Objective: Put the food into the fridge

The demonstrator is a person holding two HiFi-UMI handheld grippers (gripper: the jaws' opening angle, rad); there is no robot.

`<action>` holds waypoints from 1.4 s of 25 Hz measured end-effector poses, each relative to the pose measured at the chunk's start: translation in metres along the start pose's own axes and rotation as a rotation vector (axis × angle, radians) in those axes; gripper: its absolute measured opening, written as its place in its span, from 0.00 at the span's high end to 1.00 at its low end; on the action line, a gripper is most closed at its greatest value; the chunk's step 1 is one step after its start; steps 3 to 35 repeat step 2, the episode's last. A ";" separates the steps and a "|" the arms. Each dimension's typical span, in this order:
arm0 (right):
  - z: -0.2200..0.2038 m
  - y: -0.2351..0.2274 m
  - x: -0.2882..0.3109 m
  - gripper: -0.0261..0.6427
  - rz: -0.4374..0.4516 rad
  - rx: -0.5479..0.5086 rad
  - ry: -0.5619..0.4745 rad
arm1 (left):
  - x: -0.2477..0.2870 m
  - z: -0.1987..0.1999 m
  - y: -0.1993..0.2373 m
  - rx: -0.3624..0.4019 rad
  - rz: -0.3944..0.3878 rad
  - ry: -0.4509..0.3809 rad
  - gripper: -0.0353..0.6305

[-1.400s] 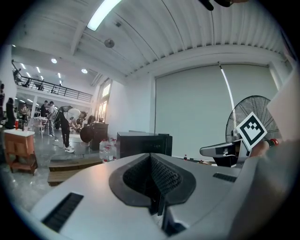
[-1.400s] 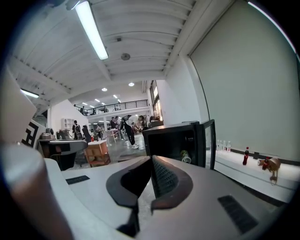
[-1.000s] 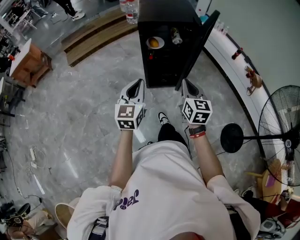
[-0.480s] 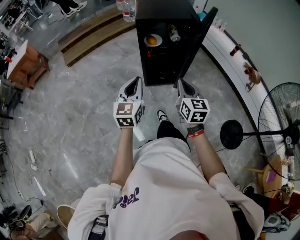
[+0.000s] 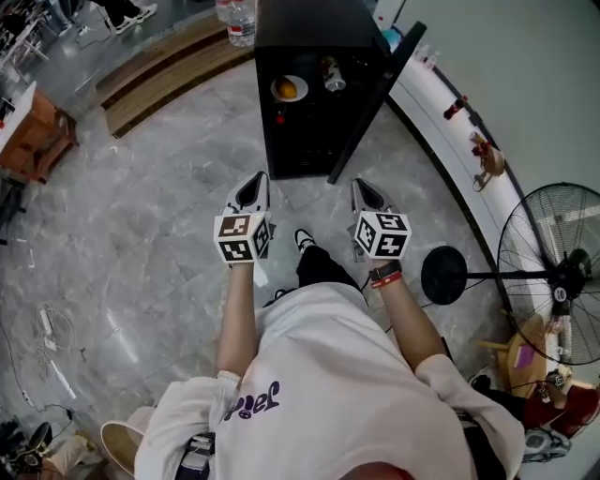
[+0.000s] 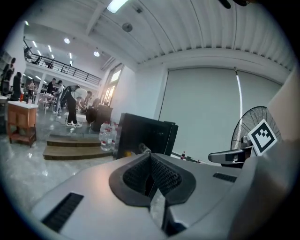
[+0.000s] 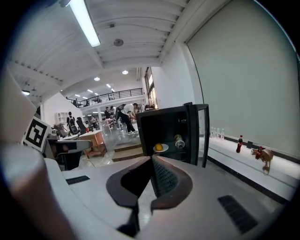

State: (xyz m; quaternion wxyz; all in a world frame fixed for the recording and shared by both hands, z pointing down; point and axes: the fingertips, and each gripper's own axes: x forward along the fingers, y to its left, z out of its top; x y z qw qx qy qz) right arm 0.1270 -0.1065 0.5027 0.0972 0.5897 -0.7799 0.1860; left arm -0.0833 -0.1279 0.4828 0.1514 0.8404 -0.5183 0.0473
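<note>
Left gripper (image 5: 255, 180): jaws pressed together, nothing between them, above the grey stone floor (image 5: 141, 234).
Black fridge (image 5: 305, 23), door (image 5: 375, 98) open: orange (image 5: 287, 90) on white plate (image 5: 300, 82) at shelf's left; bottle (image 5: 330, 73) lying at its right.
Right gripper (image 5: 362, 187): jaws together, empty.

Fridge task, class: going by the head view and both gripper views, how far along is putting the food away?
Done: an orange on a plate and a bottle sit on a shelf inside the fridge. In hand: nothing; the left gripper and right gripper both have their jaws together and empty, short of the fridge. Left: the door stands open, so probably closing it. No other food is in view.
</note>
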 end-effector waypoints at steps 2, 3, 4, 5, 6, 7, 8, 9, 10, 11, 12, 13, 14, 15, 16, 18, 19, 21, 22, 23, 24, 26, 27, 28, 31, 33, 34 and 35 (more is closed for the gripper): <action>-0.011 -0.005 0.009 0.94 0.002 0.019 0.033 | 0.011 -0.019 0.004 -0.021 -0.018 0.058 0.92; -0.011 -0.005 0.009 0.94 0.002 0.019 0.033 | 0.011 -0.019 0.004 -0.021 -0.018 0.058 0.92; -0.011 -0.005 0.009 0.94 0.002 0.019 0.033 | 0.011 -0.019 0.004 -0.021 -0.018 0.058 0.92; -0.011 -0.005 0.009 0.94 0.002 0.019 0.033 | 0.011 -0.019 0.004 -0.021 -0.018 0.058 0.92; -0.011 -0.005 0.009 0.94 0.002 0.019 0.033 | 0.011 -0.019 0.004 -0.021 -0.018 0.058 0.92; -0.011 -0.005 0.009 0.94 0.002 0.019 0.033 | 0.011 -0.019 0.004 -0.021 -0.018 0.058 0.92; -0.011 -0.005 0.009 0.94 0.002 0.019 0.033 | 0.011 -0.019 0.004 -0.021 -0.018 0.058 0.92; -0.011 -0.005 0.009 0.94 0.002 0.019 0.033 | 0.011 -0.019 0.004 -0.021 -0.018 0.058 0.92; -0.011 -0.005 0.009 0.94 0.002 0.019 0.033 | 0.011 -0.019 0.004 -0.021 -0.018 0.058 0.92; -0.011 -0.005 0.009 0.94 0.002 0.019 0.033 | 0.011 -0.019 0.004 -0.021 -0.018 0.058 0.92; -0.011 -0.005 0.009 0.94 0.002 0.019 0.033 | 0.011 -0.019 0.004 -0.021 -0.018 0.058 0.92; -0.011 -0.005 0.009 0.94 0.002 0.019 0.033 | 0.011 -0.019 0.004 -0.021 -0.018 0.058 0.92; -0.011 -0.005 0.009 0.94 0.002 0.019 0.033 | 0.011 -0.019 0.004 -0.021 -0.018 0.058 0.92; -0.011 -0.005 0.009 0.94 0.002 0.019 0.033 | 0.011 -0.019 0.004 -0.021 -0.018 0.058 0.92; -0.011 -0.005 0.009 0.94 0.002 0.019 0.033 | 0.011 -0.019 0.004 -0.021 -0.018 0.058 0.92; -0.011 -0.005 0.009 0.94 0.002 0.019 0.033 | 0.011 -0.019 0.004 -0.021 -0.018 0.058 0.92; -0.011 -0.005 0.009 0.94 0.002 0.019 0.033 | 0.011 -0.019 0.004 -0.021 -0.018 0.058 0.92; -0.011 -0.005 0.009 0.94 0.002 0.019 0.033 | 0.011 -0.019 0.004 -0.021 -0.018 0.058 0.92; -0.011 -0.005 0.009 0.94 0.002 0.019 0.033 | 0.011 -0.019 0.004 -0.021 -0.018 0.058 0.92; -0.011 -0.005 0.009 0.94 0.002 0.019 0.033 | 0.011 -0.019 0.004 -0.021 -0.018 0.058 0.92; -0.011 -0.005 0.009 0.94 0.002 0.019 0.033 | 0.011 -0.019 0.004 -0.021 -0.018 0.058 0.92; -0.011 -0.005 0.009 0.94 0.002 0.019 0.033 | 0.011 -0.019 0.004 -0.021 -0.018 0.058 0.92; -0.011 -0.005 0.009 0.94 0.002 0.019 0.033 | 0.011 -0.019 0.004 -0.021 -0.018 0.058 0.92; -0.011 -0.005 0.009 0.94 0.002 0.019 0.033 | 0.011 -0.019 0.004 -0.021 -0.018 0.058 0.92; -0.011 -0.005 0.009 0.94 0.002 0.019 0.033 | 0.011 -0.019 0.004 -0.021 -0.018 0.058 0.92; -0.011 -0.005 0.009 0.94 0.002 0.019 0.033 | 0.011 -0.019 0.004 -0.021 -0.018 0.058 0.92; -0.011 -0.005 0.009 0.94 0.002 0.019 0.033 | 0.011 -0.019 0.004 -0.021 -0.018 0.058 0.92; -0.011 -0.005 0.009 0.94 0.002 0.019 0.033 | 0.011 -0.019 0.004 -0.021 -0.018 0.058 0.92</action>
